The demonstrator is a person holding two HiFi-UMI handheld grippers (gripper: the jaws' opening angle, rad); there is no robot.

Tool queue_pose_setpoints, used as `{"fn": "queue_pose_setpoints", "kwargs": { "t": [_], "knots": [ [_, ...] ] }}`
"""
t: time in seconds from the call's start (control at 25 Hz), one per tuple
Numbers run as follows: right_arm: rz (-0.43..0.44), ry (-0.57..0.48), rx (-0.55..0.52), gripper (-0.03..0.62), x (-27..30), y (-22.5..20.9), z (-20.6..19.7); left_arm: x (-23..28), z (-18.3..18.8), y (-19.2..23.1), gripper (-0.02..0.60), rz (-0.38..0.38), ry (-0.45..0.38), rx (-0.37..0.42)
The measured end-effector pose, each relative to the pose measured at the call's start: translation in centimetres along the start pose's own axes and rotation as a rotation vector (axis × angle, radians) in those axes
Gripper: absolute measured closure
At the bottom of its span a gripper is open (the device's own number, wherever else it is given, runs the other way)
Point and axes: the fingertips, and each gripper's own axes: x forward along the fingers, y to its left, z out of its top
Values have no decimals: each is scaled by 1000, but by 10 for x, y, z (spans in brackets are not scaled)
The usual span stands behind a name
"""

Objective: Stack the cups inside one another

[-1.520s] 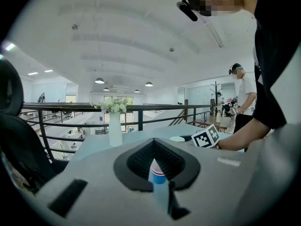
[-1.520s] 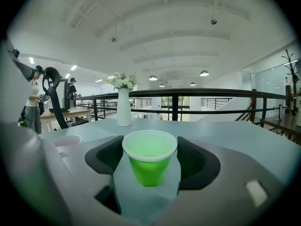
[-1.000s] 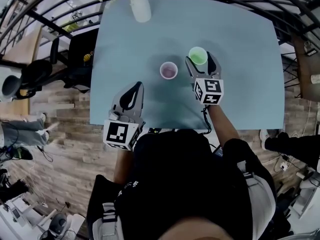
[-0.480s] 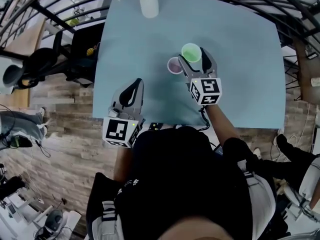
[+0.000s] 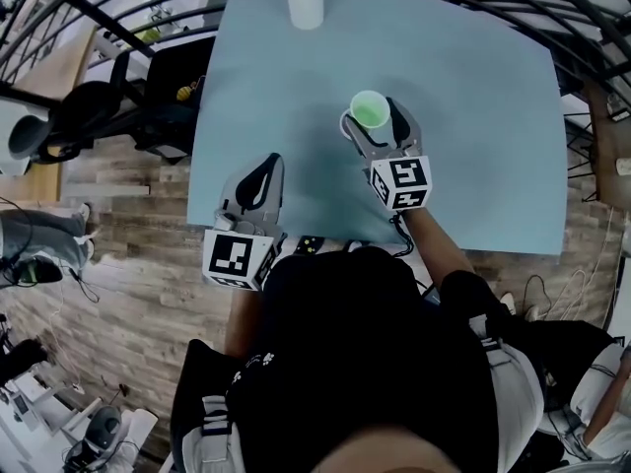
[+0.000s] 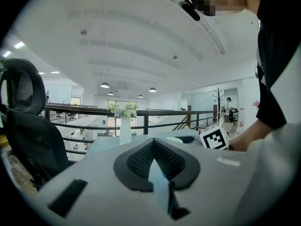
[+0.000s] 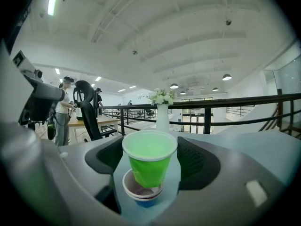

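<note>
Two cups only. Right gripper (image 5: 375, 116) is clamped on green cup (image 7: 148, 166) by its sides, so the bottom is free to go in. I hold it directly over 2nd cup (image 7: 141, 190), which stands on table (image 5: 473, 146). Green bottom looks already inside its mouth, but if they touch I cannot tell. Left gripper (image 6: 154, 147) has jaws together w/ nothing in it, well apart from the cups, so not in the way.

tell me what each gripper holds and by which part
The right gripper holds the green cup by its side wall, right over the other cup. The left gripper holds nothing.
</note>
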Motion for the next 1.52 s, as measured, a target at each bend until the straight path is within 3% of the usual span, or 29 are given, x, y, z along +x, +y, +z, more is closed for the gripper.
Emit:
{"fn": "queue_pose_setpoints", "kwargs": {
  "t": [1.0,1.52],
  "knots": [
    [28,184,-55,223,12,15,-74,-20,-2,4,595,48,0,1],
    [45,209,-50,219,12,21,-86,-30,-5,5,595,61,1,-5]
  ]
}}
